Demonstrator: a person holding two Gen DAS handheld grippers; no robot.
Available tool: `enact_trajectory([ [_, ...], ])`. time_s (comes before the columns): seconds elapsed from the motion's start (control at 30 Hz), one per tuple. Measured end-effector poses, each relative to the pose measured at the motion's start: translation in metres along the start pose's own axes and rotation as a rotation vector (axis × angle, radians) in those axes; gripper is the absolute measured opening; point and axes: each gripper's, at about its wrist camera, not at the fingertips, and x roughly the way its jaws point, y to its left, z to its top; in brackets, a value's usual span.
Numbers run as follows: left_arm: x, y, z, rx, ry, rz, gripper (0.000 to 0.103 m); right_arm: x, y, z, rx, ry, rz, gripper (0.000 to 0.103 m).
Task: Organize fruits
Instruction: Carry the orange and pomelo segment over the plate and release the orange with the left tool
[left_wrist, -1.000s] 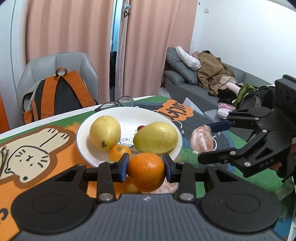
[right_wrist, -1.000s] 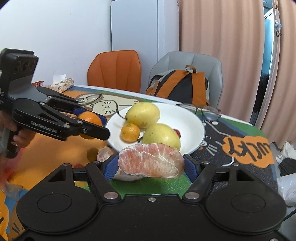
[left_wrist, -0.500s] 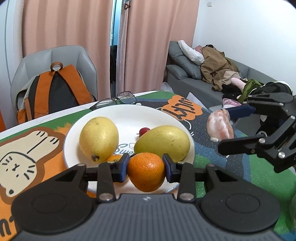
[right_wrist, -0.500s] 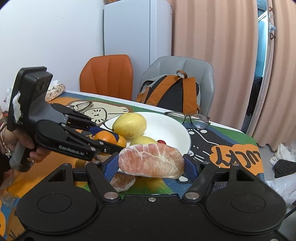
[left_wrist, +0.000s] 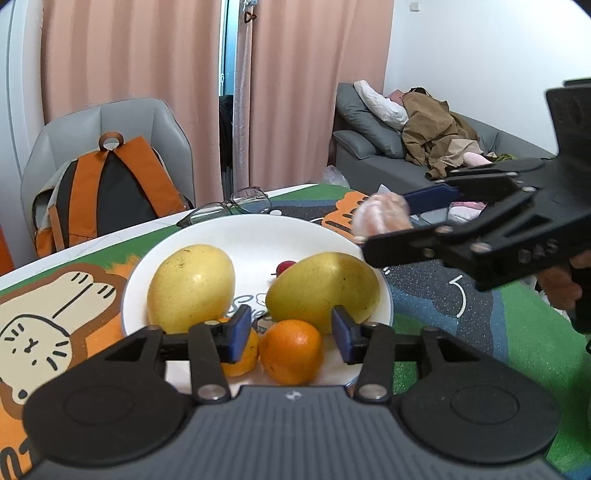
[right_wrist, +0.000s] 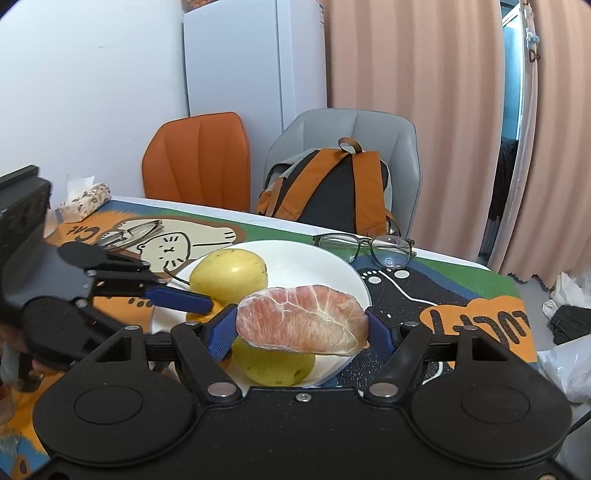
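Observation:
A white plate holds two yellow fruits, a small red fruit and a small orange. A second orange rests on the plate's near rim between the pads of my left gripper. Its jaws are opening, with a gap on each side of the orange. My right gripper is shut on a peeled pink pomelo segment, held in the air over the plate's right part. From the left wrist, that segment hangs above the plate's right rim.
Glasses lie on the cartoon table mat just behind the plate. A backpack sits on a grey chair beyond the table, beside an orange chair. A tissue box stands at the far left. Plastic bags lie off the table's right side.
My left gripper carried the orange forward over the plate, set it on the near rim and its pads came off it. My right gripper brought the pomelo segment in over the plate.

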Motion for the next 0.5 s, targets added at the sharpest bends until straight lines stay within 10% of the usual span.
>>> enact_trajectory([
  [0.5,-0.041,0.007,-0.019,-0.045,-0.020,-0.028,0.076,0.044,-0.006,0.019,0.054,0.006,-0.001,0.069],
])
